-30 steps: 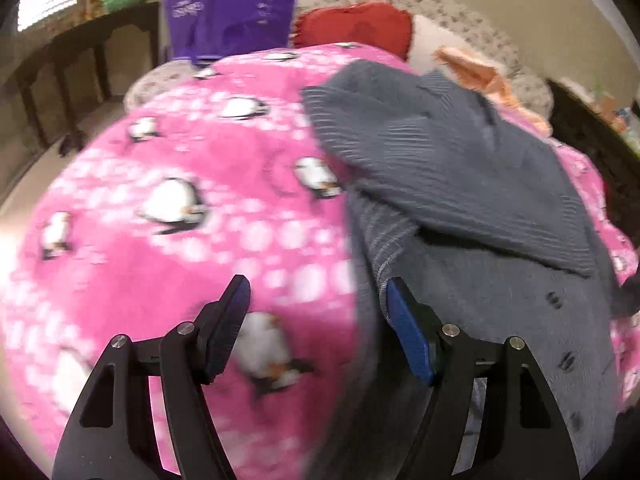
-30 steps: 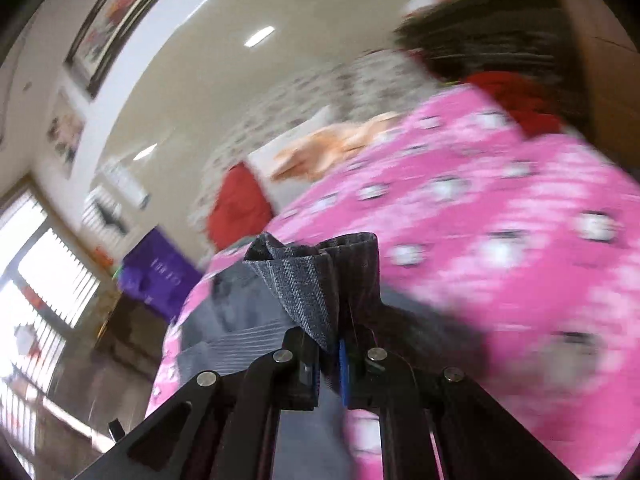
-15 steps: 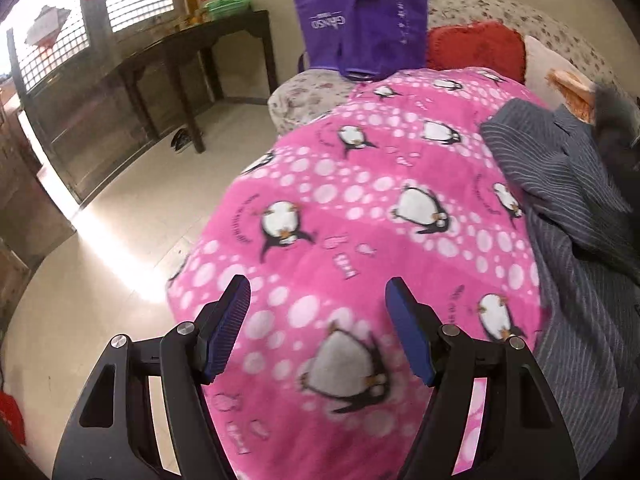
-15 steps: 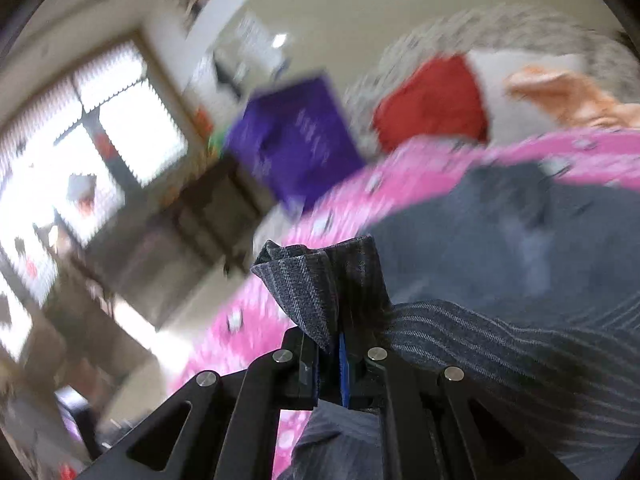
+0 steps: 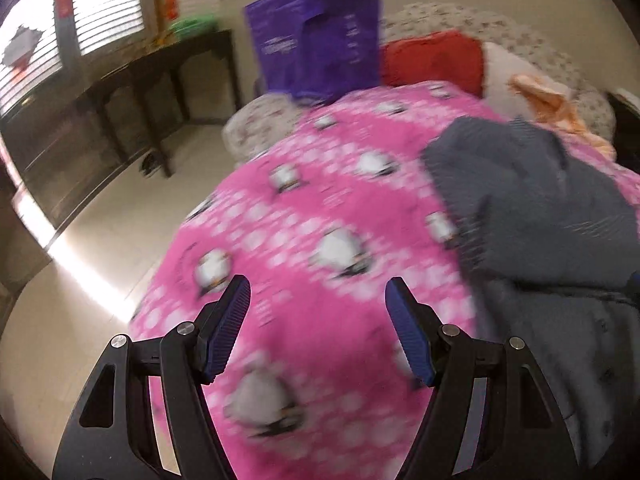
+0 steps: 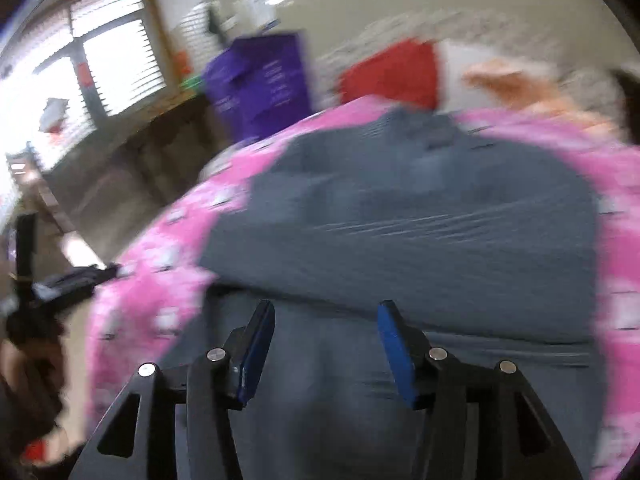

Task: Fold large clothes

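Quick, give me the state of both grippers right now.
Left gripper: open, holding nothing, over the pink penguin-print blanket.
Right gripper: open, holding nothing, over the grey striped garment.

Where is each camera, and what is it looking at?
Left wrist: sits on the left gripper, facing over the pink penguin blanket toward the purple bag; its open fingers show.
Right wrist: sits on the right gripper, facing down across the gray striped shirt; its open fingers show.
Both see: shirt, blanket, purple bag, red pillow.
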